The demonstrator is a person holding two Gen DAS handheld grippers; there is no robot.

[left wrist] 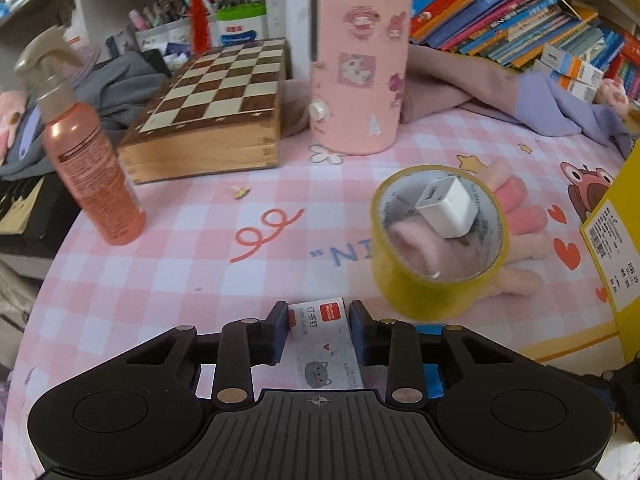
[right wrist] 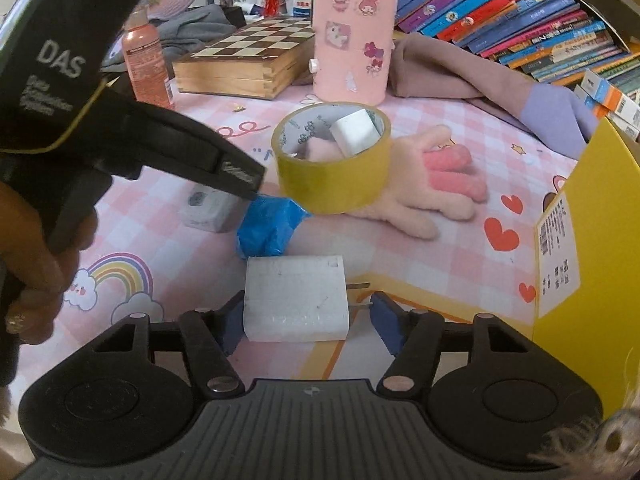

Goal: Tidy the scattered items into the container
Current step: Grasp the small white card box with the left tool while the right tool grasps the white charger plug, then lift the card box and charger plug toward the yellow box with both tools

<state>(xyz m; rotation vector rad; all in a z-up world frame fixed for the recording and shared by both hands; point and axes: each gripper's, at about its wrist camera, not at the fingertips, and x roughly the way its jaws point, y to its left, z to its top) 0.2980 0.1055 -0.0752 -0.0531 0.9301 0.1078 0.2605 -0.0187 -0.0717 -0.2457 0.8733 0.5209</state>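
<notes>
So we hold a little box [left wrist: 320, 332] tight in our left fingers [left wrist: 319, 330], our right fingers [right wrist: 308, 312] sit loose around a white charger [right wrist: 295, 300] low in the frame, and nothing is in the yellow container [right wrist: 588, 216] yet.

Black ribbed left gripper [left wrist: 319, 330], blue pads, brass-coloured screws (white "DAS" lettering), glittery fingernail

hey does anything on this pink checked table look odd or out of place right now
Yes. A small white cube charger sits tilted inside the yellow roll of packing tape, and the roll itself rests askew on a pink plush glove rather than flat on the table. Nothing looks spilled or broken.
</notes>
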